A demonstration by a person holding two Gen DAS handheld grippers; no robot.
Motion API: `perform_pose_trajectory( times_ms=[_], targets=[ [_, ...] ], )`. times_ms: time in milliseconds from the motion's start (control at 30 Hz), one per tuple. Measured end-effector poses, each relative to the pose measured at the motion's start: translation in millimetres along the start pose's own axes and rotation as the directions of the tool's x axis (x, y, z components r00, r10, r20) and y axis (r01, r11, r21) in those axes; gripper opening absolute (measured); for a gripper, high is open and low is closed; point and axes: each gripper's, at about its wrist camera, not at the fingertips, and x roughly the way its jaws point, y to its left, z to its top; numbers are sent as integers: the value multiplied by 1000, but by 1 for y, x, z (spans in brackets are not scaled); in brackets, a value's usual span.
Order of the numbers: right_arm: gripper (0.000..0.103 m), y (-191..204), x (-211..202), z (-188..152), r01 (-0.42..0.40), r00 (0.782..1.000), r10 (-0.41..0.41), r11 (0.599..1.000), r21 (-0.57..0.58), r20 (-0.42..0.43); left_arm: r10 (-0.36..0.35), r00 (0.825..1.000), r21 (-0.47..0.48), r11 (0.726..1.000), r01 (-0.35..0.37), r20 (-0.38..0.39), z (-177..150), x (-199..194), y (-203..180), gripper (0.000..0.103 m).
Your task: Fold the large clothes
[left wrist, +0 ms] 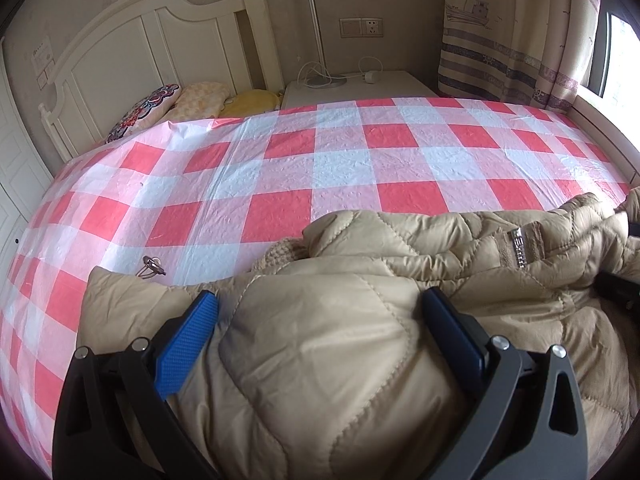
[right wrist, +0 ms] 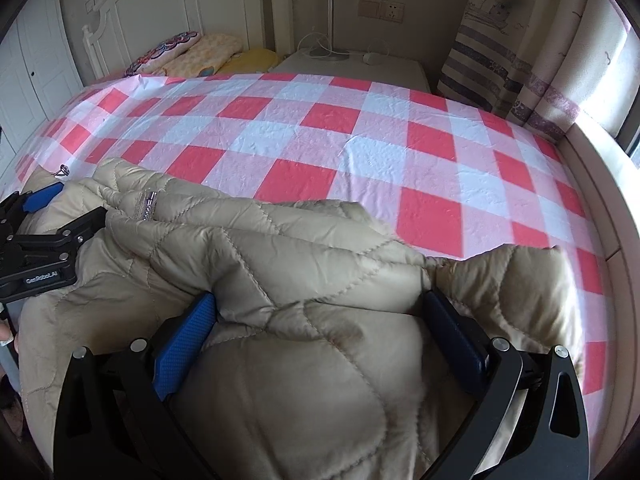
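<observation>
The left gripper point(left wrist: 320, 312) is standing wide, its blue fingers point(left wrist: 188, 340) spread either side of a puffy fold of the beige quilted jacket point(left wrist: 360, 360). The jacket is lying bunched along the near edge of the bed, on the red-and-white checked cover point(left wrist: 280, 168), its label tab point(left wrist: 524, 244) showing toward the right edge. A small hair clip point(left wrist: 151, 269) is resting on the cover just beside the jacket's left end. Pillows point(left wrist: 176, 106) are sitting at the headboard point(left wrist: 132, 52) in the far left corner.
</observation>
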Motion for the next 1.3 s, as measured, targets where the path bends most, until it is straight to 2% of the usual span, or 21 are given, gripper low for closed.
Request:
perform_pose_trajectory(
  times_ms=[67,133,200,233,267,367,400,433,467,500,567,600,700,733,800,833,900,1100,1233,1300],
  targets=[
    [98,-13,-14,1,35,998,-36,999,31,52,-8,1000,-5,1000,8,-4,0,0,0,101],
    [98,-39,-17,-5,35,996,-45,992,123,82,-11,1000,-8,1000,11,-6,0,0,0,101],
    [99,-59,3,-13,-9,1000,4,981,195,23,-12,1000,-8,1000,12,-5,0,-1,0,101],
    [99,-68,13,-16,-61,998,62,970,236,2,-14,1000,-9,1000,14,-5,0,-1,0,101],
    [98,-74,14,-17,-81,997,82,960,267,7,-12,1000,-7,1000,11,-7,0,-1,0,101],
    [98,-75,8,-10,-21,1000,23,962,272,-3,-8,1000,-6,1000,8,-4,0,-1,-1,101],
    [98,-74,2,-8,28,1000,-30,960,279,4,-9,1000,-6,1000,9,-5,0,-1,-1,101],
    [98,-74,-9,-6,127,991,-137,946,298,11,-8,1000,-5,1000,8,-6,0,0,-1,101],
    [98,-70,-21,-4,194,977,-212,928,318,21,-9,1000,-5,1000,9,-7,0,0,-1,101],
    [98,-64,-34,-2,177,977,-205,928,329,53,-9,1000,-5,1000,9,-8,0,0,0,101],
    [98,-42,-53,1,51,987,-92,956,288,131,-10,1000,-5,1000,10,-8,0,0,-1,101],
    [98,-20,-63,5,-4,986,-32,976,219,161,-12,1000,-7,1000,12,-7,0,0,0,101],
    [98,41,-71,11,-63,982,61,998,4,179,-17,1000,-11,1000,17,-4,0,-1,0,101],
    [98,60,-62,11,-33,988,42,998,-58,152,-18,1000,-12,1000,18,-3,0,-1,0,101],
    [99,88,-16,2,79,997,-77,984,-157,19,-22,1000,-17,1000,22,-2,0,-1,1,101],
    [99,93,5,-7,84,996,-87,979,-184,-8,-27,1000,-22,999,27,1,0,-2,2,101],
    [99,85,9,-14,73,997,-72,989,-127,14,-28,1000,-27,999,28,-6,-1,0,4,101],
    [99,76,7,-11,54,999,-53,991,-119,9,-6,1000,-5,1000,6,-21,1,-10,5,101],
    [99,72,5,-12,31,999,-30,995,-96,18,79,992,-50,996,-74,98,-1,-47,31,101],
    [99,77,4,-17,27,999,-25,996,-88,22,183,976,-70,982,-176,114,-5,-54,48,101]
  ],
)
